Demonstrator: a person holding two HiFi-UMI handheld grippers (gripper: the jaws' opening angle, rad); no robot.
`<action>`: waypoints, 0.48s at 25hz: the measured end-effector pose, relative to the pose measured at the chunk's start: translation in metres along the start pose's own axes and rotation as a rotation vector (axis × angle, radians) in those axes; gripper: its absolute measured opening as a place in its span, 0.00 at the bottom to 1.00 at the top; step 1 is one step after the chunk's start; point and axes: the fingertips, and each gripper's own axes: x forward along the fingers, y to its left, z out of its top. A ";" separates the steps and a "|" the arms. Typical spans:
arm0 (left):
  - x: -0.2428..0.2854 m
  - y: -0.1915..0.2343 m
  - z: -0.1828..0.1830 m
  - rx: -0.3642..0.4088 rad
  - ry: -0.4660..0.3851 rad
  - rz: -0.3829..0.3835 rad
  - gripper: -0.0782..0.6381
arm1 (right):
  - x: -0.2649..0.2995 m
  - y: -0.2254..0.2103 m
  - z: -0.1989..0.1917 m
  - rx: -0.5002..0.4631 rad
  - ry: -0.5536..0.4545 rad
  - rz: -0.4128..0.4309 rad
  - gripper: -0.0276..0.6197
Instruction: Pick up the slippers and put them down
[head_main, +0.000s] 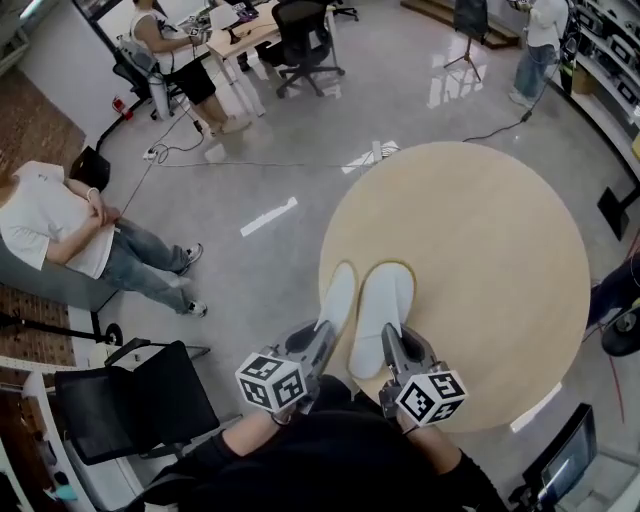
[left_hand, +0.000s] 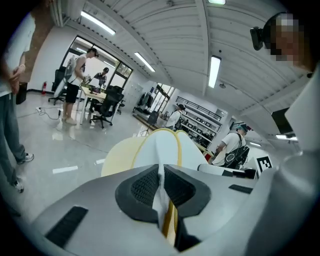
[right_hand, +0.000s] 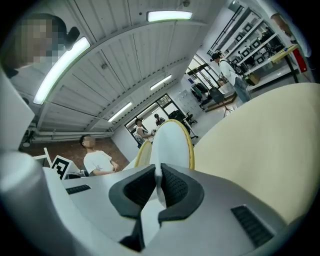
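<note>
Left slipper (head_main: 338, 298) and right slipper (head_main: 385, 300), white with yellow rims, are side by side over the round table (head_main: 480, 250) near its 7 o'clock edge, toes toward 12 o'clock. Whether they rest on it is unclear. The left gripper (head_main: 325, 338) has its jaws clamped on the left slipper's heel edge. The right gripper (head_main: 392, 342) is pinched the same way on the right slipper's heel.

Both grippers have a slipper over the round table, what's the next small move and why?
Probably lower both until they lie flat on the table. The left gripper and right gripper are each shut on a heel, the left slipper looks tilted on edge, the right slipper nearly flat, both above the table.
</note>
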 end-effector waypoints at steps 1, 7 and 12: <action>0.009 -0.001 0.001 0.005 0.013 -0.008 0.16 | -0.002 -0.008 0.002 0.007 -0.003 -0.018 0.09; 0.071 0.014 0.008 0.051 0.085 -0.035 0.16 | 0.002 -0.056 0.012 0.025 0.000 -0.140 0.09; 0.120 0.055 0.012 0.060 0.167 -0.073 0.16 | 0.036 -0.080 0.006 0.037 0.023 -0.246 0.09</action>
